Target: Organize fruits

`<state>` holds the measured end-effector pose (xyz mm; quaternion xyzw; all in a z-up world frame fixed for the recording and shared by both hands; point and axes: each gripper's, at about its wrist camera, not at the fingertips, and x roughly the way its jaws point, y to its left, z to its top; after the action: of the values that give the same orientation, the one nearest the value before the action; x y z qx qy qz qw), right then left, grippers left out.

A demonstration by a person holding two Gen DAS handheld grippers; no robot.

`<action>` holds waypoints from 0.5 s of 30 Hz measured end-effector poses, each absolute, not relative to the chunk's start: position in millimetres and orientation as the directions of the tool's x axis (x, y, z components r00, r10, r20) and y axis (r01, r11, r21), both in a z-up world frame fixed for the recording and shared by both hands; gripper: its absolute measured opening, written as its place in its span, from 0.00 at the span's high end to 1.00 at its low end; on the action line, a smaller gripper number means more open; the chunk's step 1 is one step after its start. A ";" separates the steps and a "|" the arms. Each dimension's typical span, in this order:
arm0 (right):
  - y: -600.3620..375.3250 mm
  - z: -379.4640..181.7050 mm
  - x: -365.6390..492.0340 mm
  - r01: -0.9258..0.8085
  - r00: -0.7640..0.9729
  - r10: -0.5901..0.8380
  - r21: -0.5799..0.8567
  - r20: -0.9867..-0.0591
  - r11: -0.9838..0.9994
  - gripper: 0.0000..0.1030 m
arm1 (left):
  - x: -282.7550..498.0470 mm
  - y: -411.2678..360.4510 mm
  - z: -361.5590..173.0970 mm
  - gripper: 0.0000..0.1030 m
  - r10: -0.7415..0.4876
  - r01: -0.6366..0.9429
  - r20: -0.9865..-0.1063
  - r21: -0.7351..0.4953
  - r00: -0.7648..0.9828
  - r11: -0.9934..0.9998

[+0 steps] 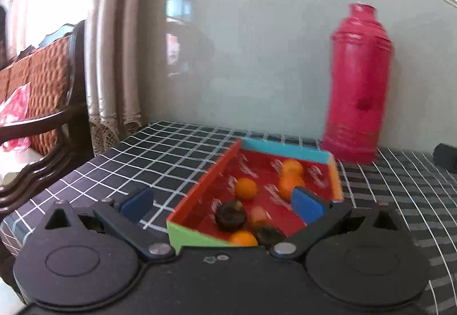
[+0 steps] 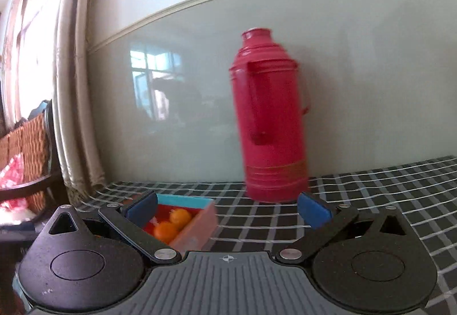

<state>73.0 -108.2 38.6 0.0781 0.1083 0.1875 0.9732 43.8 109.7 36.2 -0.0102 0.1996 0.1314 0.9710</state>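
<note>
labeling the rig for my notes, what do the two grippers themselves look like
Both are matte black plastic with two round discs at the base, silver pivot screws and angled black arms ending in blue fingers. The left gripper has a smooth black centre plate; the right gripper has a ribbed grey plate with a small crosshair mark. No cables or sleeves show.

orange fruits (image 1: 246, 188), dark round fruits (image 1: 230, 216), loose inside red-floored tray (image 1: 200, 195)

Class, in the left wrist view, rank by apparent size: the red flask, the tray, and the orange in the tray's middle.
1. red flask
2. tray, close behind and nearer the camera, so unsure
3. orange, plainly smallest
</note>
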 end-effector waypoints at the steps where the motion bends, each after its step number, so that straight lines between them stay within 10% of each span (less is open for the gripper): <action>1: -115.5 40.2 62.5 -0.344 0.909 0.375 0.177 -0.184 0.922 0.00 | 33.2 105.5 37.3 0.06 0.236 -0.240 -0.386 0.039 0.892 0.970; 15: -173.8 41.3 -67.7 -0.282 0.942 0.284 0.036 -0.181 0.959 0.00 | -88.8 68.0 54.4 0.06 0.152 -0.160 -0.289 -0.004 0.945 0.987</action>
<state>-67.7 -173.8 41.3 0.0047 0.0925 0.1435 0.9853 -88.8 68.0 54.4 -0.0135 0.1454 0.0792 0.9861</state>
